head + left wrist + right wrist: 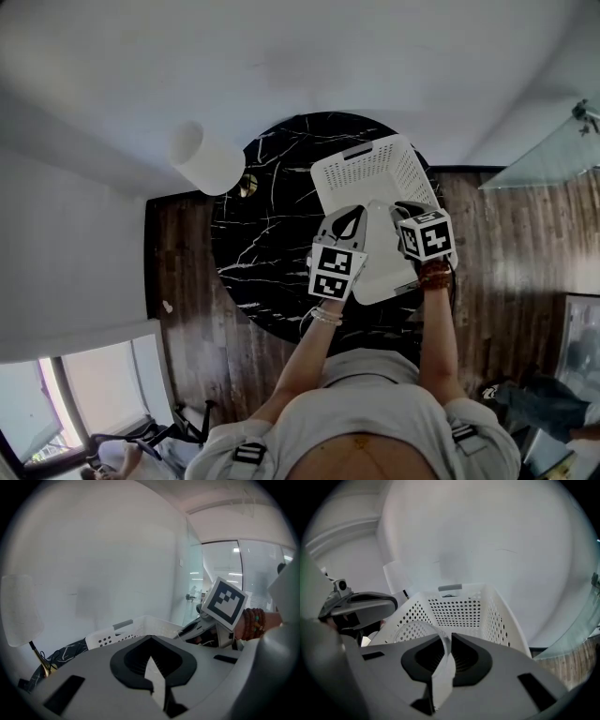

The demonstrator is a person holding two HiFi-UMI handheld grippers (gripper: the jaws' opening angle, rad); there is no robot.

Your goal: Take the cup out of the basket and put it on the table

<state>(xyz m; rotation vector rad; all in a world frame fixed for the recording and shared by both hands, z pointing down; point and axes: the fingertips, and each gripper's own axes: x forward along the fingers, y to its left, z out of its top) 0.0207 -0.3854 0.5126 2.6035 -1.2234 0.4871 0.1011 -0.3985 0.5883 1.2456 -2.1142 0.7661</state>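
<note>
A white perforated basket [370, 169] stands on the round black marble table [267, 253]. In the right gripper view, a clear thin-walled cup [410, 627] hangs over the basket's [459, 609] near end. Its rim passes between the jaws of my right gripper [446, 651], which is shut on it. In the head view my right gripper [405, 211] is at the basket's near right edge, and I cannot make out the cup there. My left gripper [352, 217] is at the near left edge. A thin white wall, apparently the basket's rim, is pinched between the jaws of my left gripper [151, 660].
A table lamp with a white shade [206, 157] and a brass stem stands at the table's far left edge. Wooden floor [183, 309] surrounds the table, and a white wall runs behind it. A glass panel [553, 150] is at the right.
</note>
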